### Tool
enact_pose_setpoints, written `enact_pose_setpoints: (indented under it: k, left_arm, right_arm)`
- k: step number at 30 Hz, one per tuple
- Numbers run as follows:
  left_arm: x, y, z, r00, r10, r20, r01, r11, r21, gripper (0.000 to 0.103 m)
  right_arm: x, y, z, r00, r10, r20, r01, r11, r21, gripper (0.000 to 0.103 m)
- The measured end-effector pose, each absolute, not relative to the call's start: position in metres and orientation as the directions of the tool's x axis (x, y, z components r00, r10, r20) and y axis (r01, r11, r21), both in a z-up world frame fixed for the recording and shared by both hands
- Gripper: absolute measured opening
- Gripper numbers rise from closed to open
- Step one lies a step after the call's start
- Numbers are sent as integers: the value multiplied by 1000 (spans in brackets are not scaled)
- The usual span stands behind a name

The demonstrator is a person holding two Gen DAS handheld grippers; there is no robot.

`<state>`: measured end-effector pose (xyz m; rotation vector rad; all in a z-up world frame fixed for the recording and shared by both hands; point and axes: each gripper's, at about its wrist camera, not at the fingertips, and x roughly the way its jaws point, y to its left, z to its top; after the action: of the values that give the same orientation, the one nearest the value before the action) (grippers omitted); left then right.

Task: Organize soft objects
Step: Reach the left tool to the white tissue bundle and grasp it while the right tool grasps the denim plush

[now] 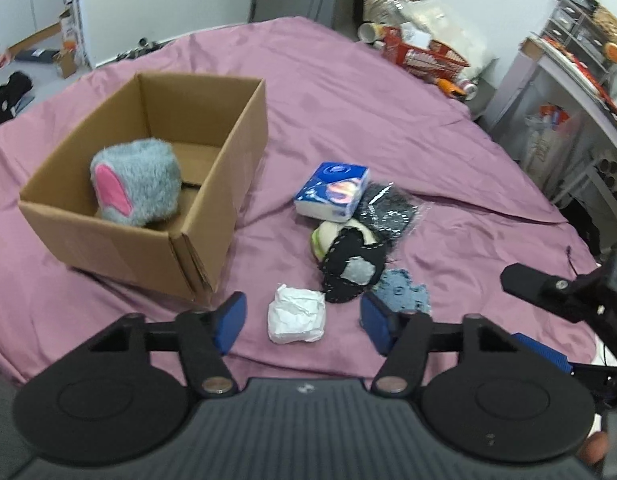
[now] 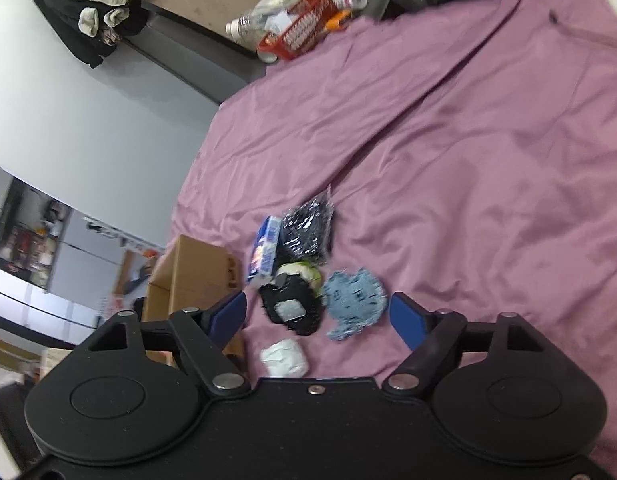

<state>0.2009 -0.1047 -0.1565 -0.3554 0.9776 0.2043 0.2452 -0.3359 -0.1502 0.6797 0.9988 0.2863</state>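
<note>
An open brown cardboard box (image 1: pixel 156 184) sits on the left of the purple-sheeted bed (image 1: pixel 388 128), already holding a fluffy grey plush with a pink ear (image 1: pixel 136 182), so it seems to be the collecting bin. To its right, the remaining soft things lie clustered: a blue tissue pack (image 1: pixel 332 194), a shiny black plastic bag (image 1: pixel 388 208), a black stitched plush with a grey patch (image 1: pixel 352 266), a pale blue knitted cloth (image 1: pixel 404 290) and, nearest, a crumpled white paper wad (image 1: pixel 296 314). The left tongs (image 1: pixel 300 324) hang spread wide around the wad, likely lining up a pick. The right tongs (image 2: pixel 318 318) are also spread, empty, above the cluster.
</note>
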Motion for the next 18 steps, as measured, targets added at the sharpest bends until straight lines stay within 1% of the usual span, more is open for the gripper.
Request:
enact_pose_setpoints:
  k: [2,5,12,18]
  left_arm:
    - [205,-103,-166,536,12,-844,-344,916,-206,53]
    - [209,-103,-179,520,17,-854,-360,911,-201,50]
    - [223,-106,-208,482,33,-876,-384,906,-178,50]
    - [233,-108,-228,456,30,-890,-410,894,-179,50]
  right_arm:
    - [252,-334,-155,515,500,-696,87,777,623,75]
    - [262,-331,-162,499,485,-718,86,797,598,72]
    - [285,-319,-180,451,445,-774,76,844,530,65]
    - [294,-310,-200,398,464,-792,86,840,535,63]
